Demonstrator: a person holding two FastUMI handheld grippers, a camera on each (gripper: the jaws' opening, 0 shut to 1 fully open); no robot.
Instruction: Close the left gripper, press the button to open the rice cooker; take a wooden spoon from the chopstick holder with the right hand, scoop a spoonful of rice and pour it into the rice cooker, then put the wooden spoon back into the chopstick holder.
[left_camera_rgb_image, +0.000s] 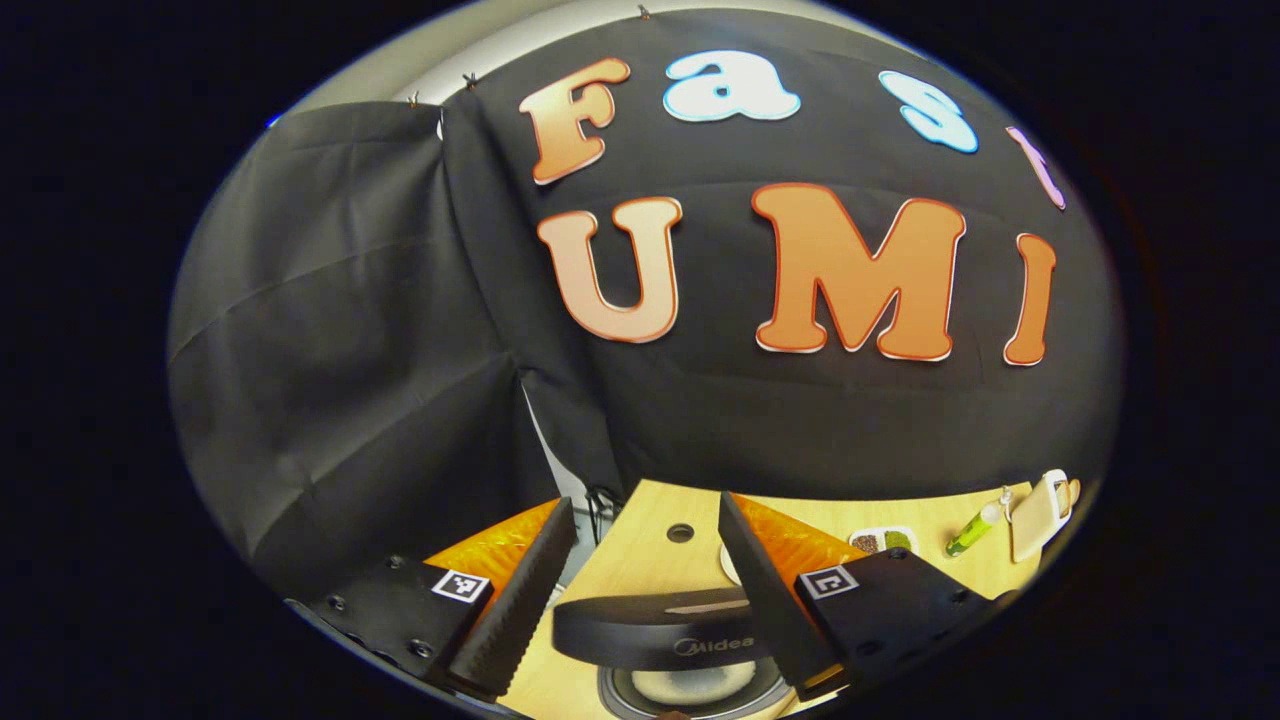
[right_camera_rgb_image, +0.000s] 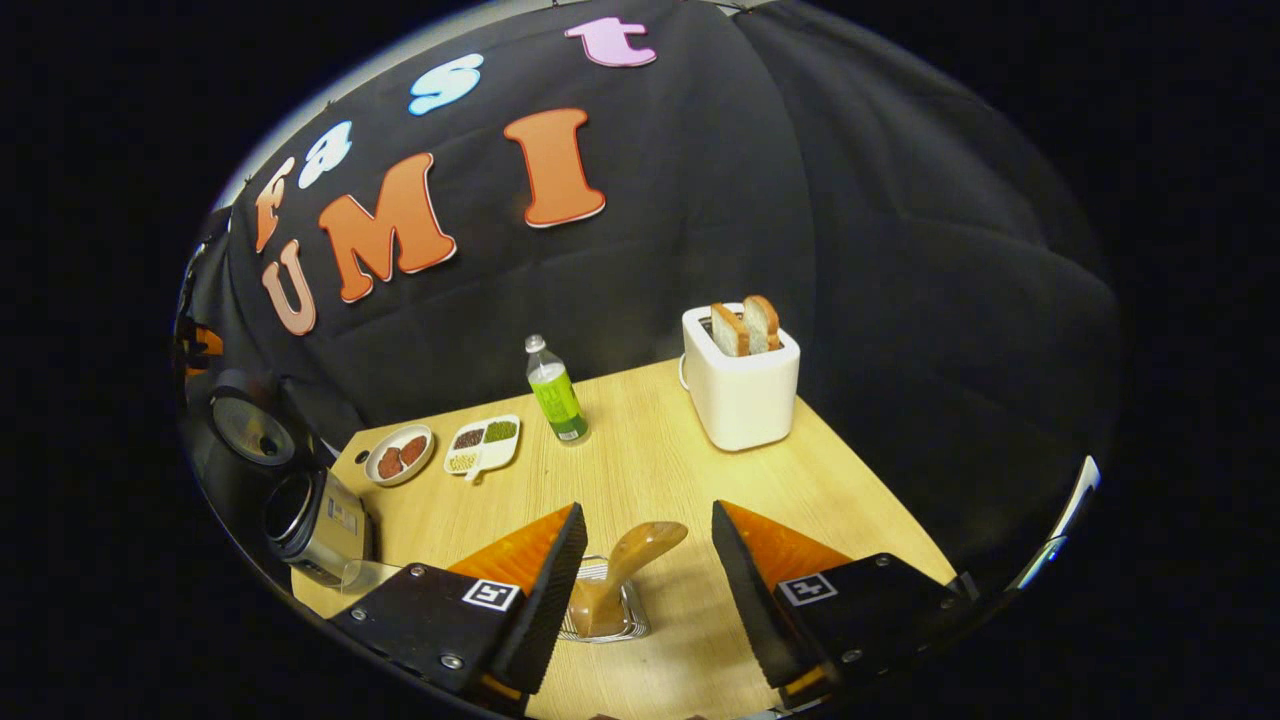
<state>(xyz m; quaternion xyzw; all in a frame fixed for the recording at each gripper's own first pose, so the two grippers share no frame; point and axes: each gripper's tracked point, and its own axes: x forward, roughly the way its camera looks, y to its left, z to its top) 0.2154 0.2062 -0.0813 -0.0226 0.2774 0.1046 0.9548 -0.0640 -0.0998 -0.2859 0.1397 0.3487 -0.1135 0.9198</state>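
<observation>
Both tools stand with their jaws spread and nothing between them. Nearest in the left gripper view, the left gripper (left_camera_rgb_image: 648, 535) hangs wide open above the rice cooker (left_camera_rgb_image: 665, 640), which sits at six o'clock with its dark lid raised and the pale inner pot showing beneath the lid's front edge. Neither finger touches the cooker. Past it the wooden table (left_camera_rgb_image: 650, 560) runs back to the booth's cloth wall, and out toward four o'clock lie a white divided dish (left_camera_rgb_image: 882, 541) with dark and green fillings, a green bottle (left_camera_rgb_image: 972, 532) and, farthest, a white toaster (left_camera_rgb_image: 1040, 512).

In the right gripper view, the right gripper (right_camera_rgb_image: 648, 530) is likewise released, empty, its fingers well apart. Between them at six o'clock stands the chopstick holder (right_camera_rgb_image: 605, 605), a clear ribbed container, with the wooden spoon (right_camera_rgb_image: 625, 575) resting in it, bowl end up and leaning toward one o'clock. No finger touches spoon or holder. Farther off at nine o'clock the cooker appears with its lid up beside a silvery body. Beyond, toward ten o'clock, a round plate (right_camera_rgb_image: 399, 455) carries two brown pieces, with the divided dish just beside it on the right. The bottle stands upright at eleven o'clock, near the dish. At one o'clock, farthest back, the toaster holds two slices of bread (right_camera_rgb_image: 746, 326) upright in its slots.
</observation>
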